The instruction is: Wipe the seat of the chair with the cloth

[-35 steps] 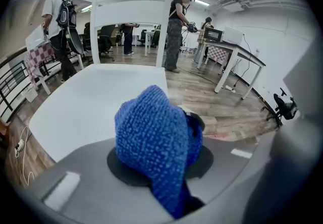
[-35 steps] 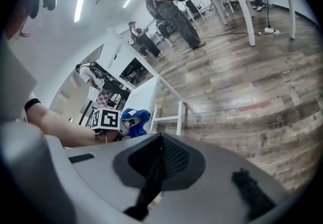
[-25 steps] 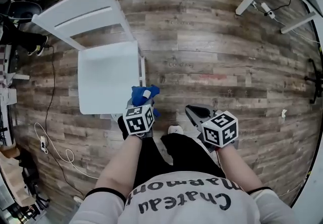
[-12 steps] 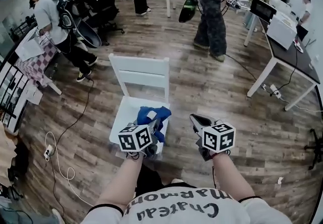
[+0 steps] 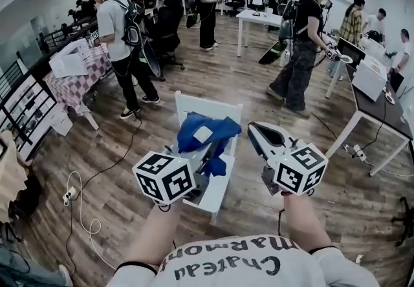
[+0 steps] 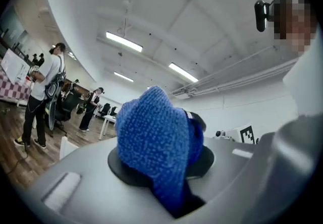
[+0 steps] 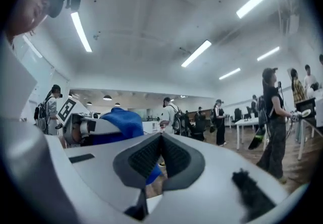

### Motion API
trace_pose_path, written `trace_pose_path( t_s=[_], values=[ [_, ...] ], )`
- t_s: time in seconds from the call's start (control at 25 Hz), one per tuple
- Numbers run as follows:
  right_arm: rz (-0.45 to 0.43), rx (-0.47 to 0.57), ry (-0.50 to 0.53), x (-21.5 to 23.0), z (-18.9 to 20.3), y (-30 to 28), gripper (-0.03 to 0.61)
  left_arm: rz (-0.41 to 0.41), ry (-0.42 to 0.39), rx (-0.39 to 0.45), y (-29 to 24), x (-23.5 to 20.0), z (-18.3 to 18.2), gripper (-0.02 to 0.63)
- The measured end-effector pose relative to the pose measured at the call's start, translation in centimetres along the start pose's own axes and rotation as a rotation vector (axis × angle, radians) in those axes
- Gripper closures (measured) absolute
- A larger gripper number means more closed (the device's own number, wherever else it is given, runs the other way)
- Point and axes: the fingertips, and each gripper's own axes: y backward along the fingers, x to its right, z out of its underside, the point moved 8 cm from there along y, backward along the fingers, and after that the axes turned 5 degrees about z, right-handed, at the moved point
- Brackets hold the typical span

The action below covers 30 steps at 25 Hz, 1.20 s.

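Across the room runs a brown wooden plank floor [image 5: 194, 79], with several people standing on its far side around a white table [image 5: 260, 19]. Near the middle stands the white wooden chair [image 5: 208, 108], its slatted back on the far side and its flat seat toward the person; only the near right part of the seat shows.

Both of the person's bare forearms reach forward from the near edge, side by side and raised, so that each gripper view looks up at the ceiling lights. The left forearm is over the chair seat, and the right one is just right of the chair.

The left gripper [image 5: 198, 159] [image 6: 166, 167] points away and upward, its jaws clamped on the blue knitted cloth [image 5: 206, 132] [image 6: 156, 142]. The cloth bunches over the jaw tips, held up in front of the chair back and clear of the seat, with a white label showing on top.

The right gripper [image 5: 257, 132] [image 7: 161, 143] is tilted the same way, beside the cloth but apart from it. Its jaws are pressed together, ribbed pads [image 7: 145, 156] meeting, with nothing between them.
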Motion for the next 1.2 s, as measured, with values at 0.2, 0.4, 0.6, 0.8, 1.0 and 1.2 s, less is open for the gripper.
trace_pose_path(
  t_s=[0.2,0.4,0.6,0.8,1.0,1.2],
  values=[
    [0.036,0.094,0.120,-3.1,-5.5,-0.7,0.565,-0.025,-0.041,0.034,2.5,-1.5,-4.5,0.509],
    [0.065,0.103,0.130,-6.3,-7.1,-2.9,0.565,-0.024,-0.033,0.011,6.0,-4.3,-6.9,0.509],
    [0.121,0.091,0.119,-7.8,-6.9,-5.1,0.565,0.002,-0.011,0.030,7.9,-6.9,-9.3,0.509],
    [0.170,0.076,0.124,-8.9,-7.0,-6.6,0.565,0.039,-0.014,0.026,8.5,-8.8,-10.5,0.508],
    [0.213,0.057,0.122,-9.5,-6.8,-7.4,0.565,0.072,-0.008,0.008,8.3,-10.3,-10.6,0.508],
    [0.253,0.047,0.098,-9.7,-6.1,-7.8,0.565,0.113,0.018,-0.013,8.2,-11.6,-10.3,0.508]
  ],
)
